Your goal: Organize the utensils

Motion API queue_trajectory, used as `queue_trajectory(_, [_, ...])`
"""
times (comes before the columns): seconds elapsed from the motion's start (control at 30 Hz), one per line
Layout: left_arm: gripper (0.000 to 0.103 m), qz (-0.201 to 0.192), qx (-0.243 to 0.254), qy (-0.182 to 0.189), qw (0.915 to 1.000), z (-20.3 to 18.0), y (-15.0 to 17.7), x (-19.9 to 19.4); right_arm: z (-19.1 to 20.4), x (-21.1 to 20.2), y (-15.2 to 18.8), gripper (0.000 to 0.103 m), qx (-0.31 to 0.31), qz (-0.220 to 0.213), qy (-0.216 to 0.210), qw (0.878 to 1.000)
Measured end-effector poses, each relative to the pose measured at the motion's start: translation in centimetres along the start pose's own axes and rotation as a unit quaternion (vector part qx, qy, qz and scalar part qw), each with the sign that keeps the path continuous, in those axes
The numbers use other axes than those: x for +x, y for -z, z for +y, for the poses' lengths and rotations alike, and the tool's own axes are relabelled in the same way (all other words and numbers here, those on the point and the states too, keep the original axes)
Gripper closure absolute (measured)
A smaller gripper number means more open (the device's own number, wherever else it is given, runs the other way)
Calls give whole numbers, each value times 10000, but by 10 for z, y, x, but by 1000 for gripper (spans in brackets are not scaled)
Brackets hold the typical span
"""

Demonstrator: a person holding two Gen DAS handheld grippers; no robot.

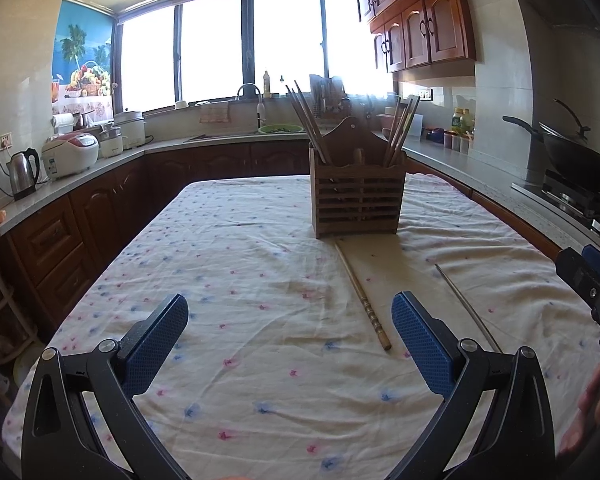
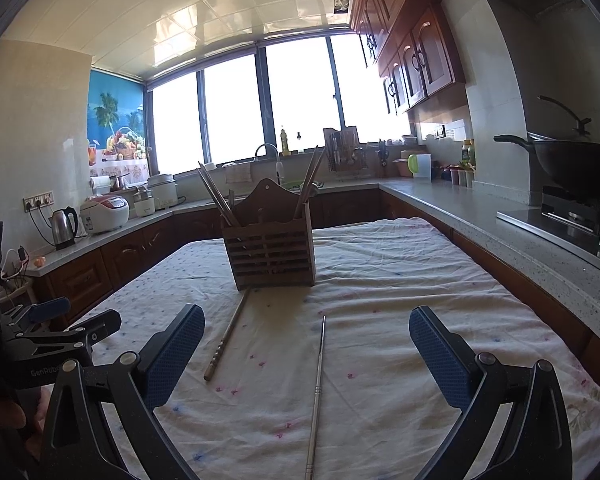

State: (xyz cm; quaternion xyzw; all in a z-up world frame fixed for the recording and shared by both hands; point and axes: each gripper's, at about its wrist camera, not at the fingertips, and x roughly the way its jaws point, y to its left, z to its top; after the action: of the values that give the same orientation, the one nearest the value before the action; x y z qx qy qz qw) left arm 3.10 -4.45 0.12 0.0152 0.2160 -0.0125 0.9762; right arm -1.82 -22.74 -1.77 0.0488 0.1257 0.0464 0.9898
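most chopsticks already stand in the wooden holder at the table's far middle. a wooden chopstick and a metal chopstick lie loose near me. my left gripper and right gripper both gape wide, empty.

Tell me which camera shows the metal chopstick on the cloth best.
The right wrist view. There the metal chopstick lies between the open right gripper's fingers, seen nearly whole down to the frame's bottom edge. In the left wrist view it is a thin line off to the right, its near end hidden behind the gripper finger.
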Motion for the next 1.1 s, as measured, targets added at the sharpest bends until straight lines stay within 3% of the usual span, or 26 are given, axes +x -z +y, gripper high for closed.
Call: queue_trajectory(1.1, [0, 62, -44, 74, 9999, 0, 0, 4, 0, 4, 2, 0, 46, 71, 22, 10000])
